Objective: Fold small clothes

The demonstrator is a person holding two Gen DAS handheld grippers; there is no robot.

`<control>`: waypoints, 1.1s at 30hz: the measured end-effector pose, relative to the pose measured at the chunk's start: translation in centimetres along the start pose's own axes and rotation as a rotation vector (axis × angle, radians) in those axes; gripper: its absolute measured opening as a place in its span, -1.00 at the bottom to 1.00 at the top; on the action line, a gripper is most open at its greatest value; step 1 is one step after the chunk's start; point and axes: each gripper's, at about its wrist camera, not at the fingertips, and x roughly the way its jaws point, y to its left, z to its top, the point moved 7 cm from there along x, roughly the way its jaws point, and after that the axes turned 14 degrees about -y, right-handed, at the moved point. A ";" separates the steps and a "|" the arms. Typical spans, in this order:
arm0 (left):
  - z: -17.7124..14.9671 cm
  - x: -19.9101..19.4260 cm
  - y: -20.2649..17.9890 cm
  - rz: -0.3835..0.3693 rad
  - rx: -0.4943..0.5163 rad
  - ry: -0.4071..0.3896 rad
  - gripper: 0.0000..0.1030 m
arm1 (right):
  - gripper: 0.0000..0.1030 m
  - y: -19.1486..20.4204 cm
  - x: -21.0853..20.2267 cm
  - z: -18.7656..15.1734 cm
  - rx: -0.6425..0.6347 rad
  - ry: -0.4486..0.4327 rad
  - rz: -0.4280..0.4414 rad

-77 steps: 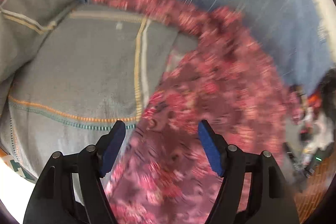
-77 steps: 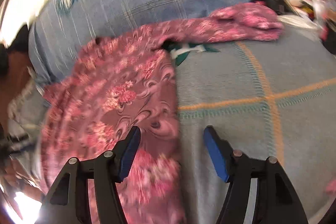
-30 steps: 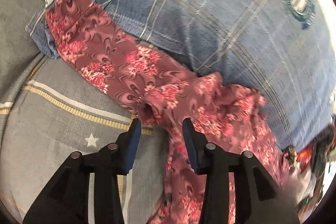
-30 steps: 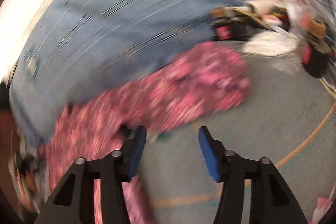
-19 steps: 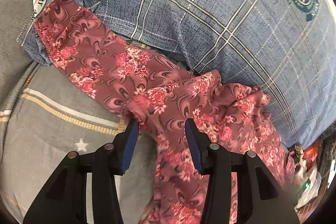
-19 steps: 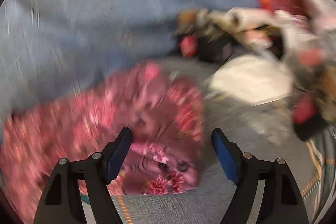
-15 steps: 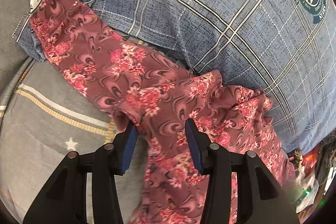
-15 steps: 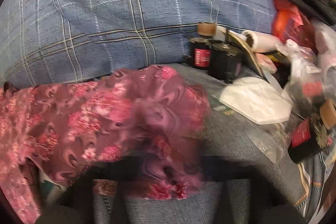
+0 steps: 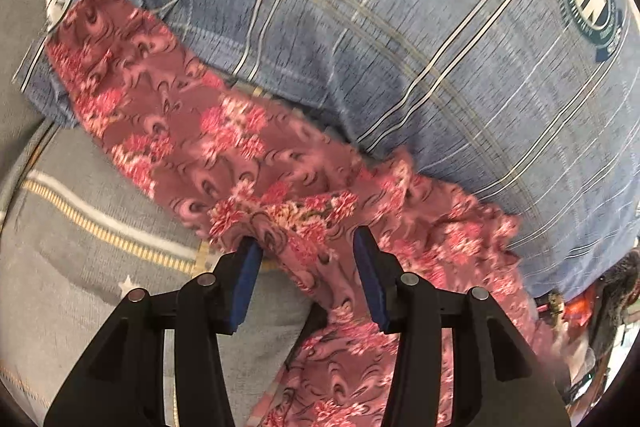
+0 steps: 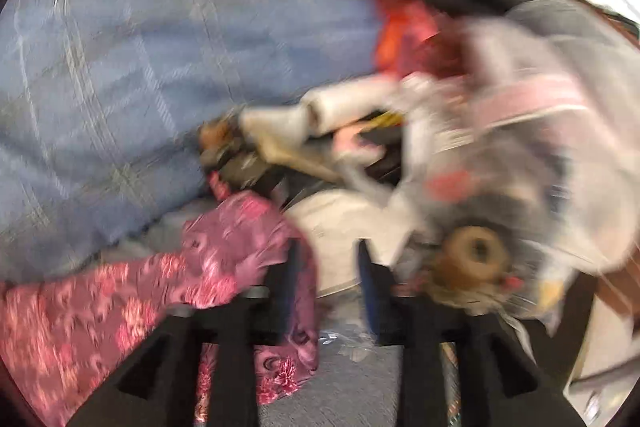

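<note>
Under our left tool [image 9: 306,247], jaws parted, the floral garment [image 9: 192,131] bunches; clamp one layer. Right tool [image 10: 326,283]: blurred, cannot tell.

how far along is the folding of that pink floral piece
Early. No finished fold shows: the floral garment lies stretched out across the grey blanket. In hand: the left hand-held gripper straddles a bunched edge, jaws apart; the right hand-held gripper view is blurred. All folds remain.

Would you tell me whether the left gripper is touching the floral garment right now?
Touching. In the left wrist view, the floral garment drapes over the left gripper, its fabric bunched against the left blue pad and running down between the fingers.
</note>
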 end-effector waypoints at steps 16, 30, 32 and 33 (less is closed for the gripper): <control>2.5 -0.4 5.1 -0.157 -0.213 -0.030 -0.02 | 0.28 34.8 -8.6 -13.2 -0.318 0.301 0.842; 4.4 3.4 11.2 -0.004 -0.306 -0.084 -0.05 | 0.95 36.0 -8.5 -18.7 -0.531 0.261 0.745; 4.9 4.1 10.5 0.017 -0.255 -0.089 -0.91 | 0.95 35.9 -8.3 -18.6 -0.531 0.257 0.745; 5.5 4.0 10.6 0.064 -0.224 -0.125 -0.95 | 0.96 36.0 -8.1 -18.5 -0.528 0.258 0.747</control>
